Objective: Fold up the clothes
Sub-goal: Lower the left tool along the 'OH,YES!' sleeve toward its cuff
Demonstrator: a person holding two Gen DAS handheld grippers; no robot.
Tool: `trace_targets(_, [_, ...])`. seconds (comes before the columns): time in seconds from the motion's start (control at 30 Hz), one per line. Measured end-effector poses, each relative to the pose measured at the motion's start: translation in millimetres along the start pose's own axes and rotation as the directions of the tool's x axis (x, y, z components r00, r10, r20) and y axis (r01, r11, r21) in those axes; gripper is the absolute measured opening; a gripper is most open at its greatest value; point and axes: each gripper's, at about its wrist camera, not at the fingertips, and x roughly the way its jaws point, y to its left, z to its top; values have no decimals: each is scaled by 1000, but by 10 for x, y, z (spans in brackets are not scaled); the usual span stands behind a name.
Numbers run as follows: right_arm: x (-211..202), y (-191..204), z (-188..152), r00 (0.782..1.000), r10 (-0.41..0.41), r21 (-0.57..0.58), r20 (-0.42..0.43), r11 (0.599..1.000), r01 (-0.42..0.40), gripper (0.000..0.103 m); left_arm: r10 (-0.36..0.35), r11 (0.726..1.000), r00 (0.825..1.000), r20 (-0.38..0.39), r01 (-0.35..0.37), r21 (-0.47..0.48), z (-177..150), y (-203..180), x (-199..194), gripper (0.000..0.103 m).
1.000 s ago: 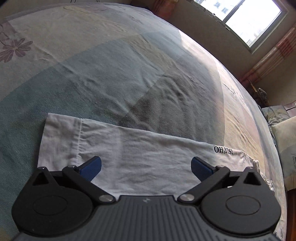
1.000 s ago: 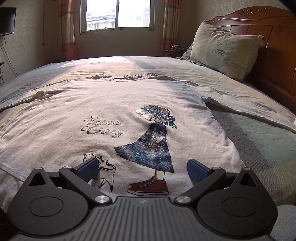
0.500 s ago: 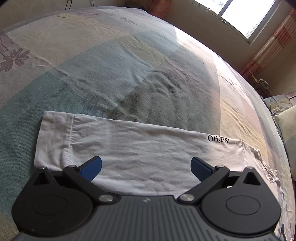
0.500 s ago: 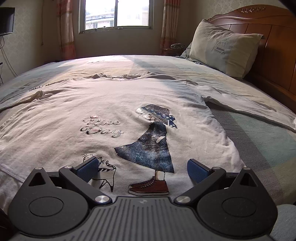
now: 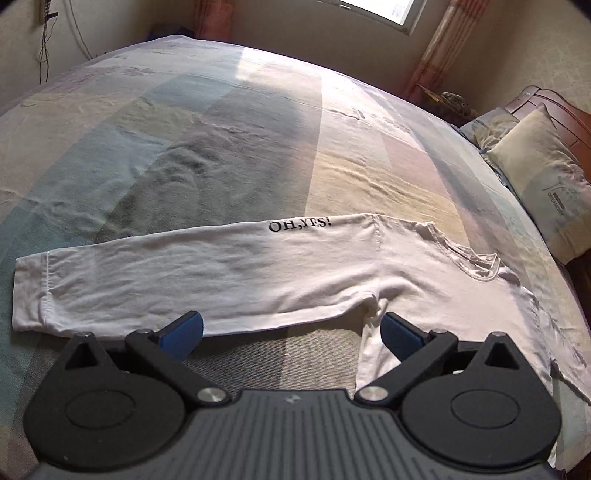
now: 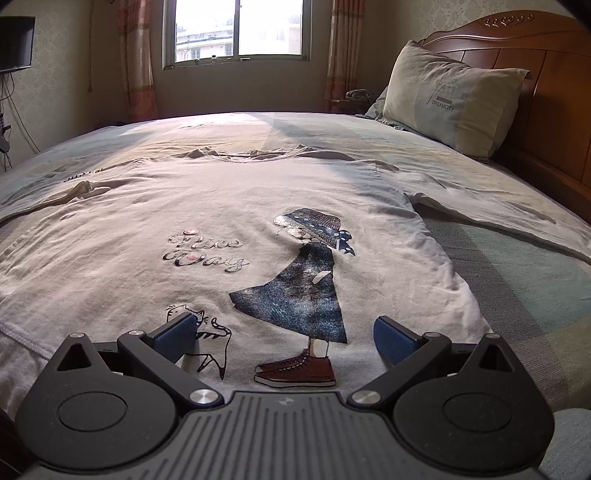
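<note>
A white long-sleeved shirt lies spread flat on the bed, front up, printed with a girl in a blue dress and the words "Nice Day". In the left wrist view its sleeve, marked "OH,YES!", stretches out to the left, cuff at the far left. My left gripper is open just in front of the sleeve's near edge, close to the armpit, holding nothing. My right gripper is open above the shirt's hem, over the cat and shoes print, with nothing between its fingers.
The bed has a striped pastel cover. A pillow leans on the wooden headboard at the right. A window with curtains is at the far wall, and a dark screen hangs at the left.
My left gripper has drawn back and turned right: the sleeve now lies farther off, with the armpit, collar and pillow in view. The right gripper has barely moved.
</note>
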Motion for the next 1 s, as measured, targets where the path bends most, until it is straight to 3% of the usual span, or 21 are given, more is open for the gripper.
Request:
trace_targets(0.13, [-3, -2, -15, 1000, 1, -2, 9, 1000, -1, 103, -109, 976, 994, -24, 112, 186, -300, -752, -104, 102])
trace_targets(0.3, [-19, -17, -64, 999, 11, -11, 37, 1000, -11, 103, -193, 924, 980, -53, 200, 327, -888, -1442, 49, 102])
trace_targets(0.43, [-39, -30, -104, 998, 20, -22, 56, 1000, -19, 103, -178, 895, 979, -95, 201, 399, -1315, -1790, 302, 102])
trace_targets(0.57, [-50, -44, -118, 998, 29, -27, 64, 999, -27, 103, -98, 879, 994, -53, 112, 463, -1642, -1910, 412, 102])
trace_targets(0.7, [-50, -42, -124, 997, 30, -31, 68, 999, -28, 103, -81, 880, 993, -82, 110, 462, -1878, -1850, 459, 102])
trace_targets(1.0, [-54, -44, -143, 996, 35, -35, 78, 999, -33, 103, -78, 903, 997, -13, 76, 423, -2231, -1666, 186, 102])
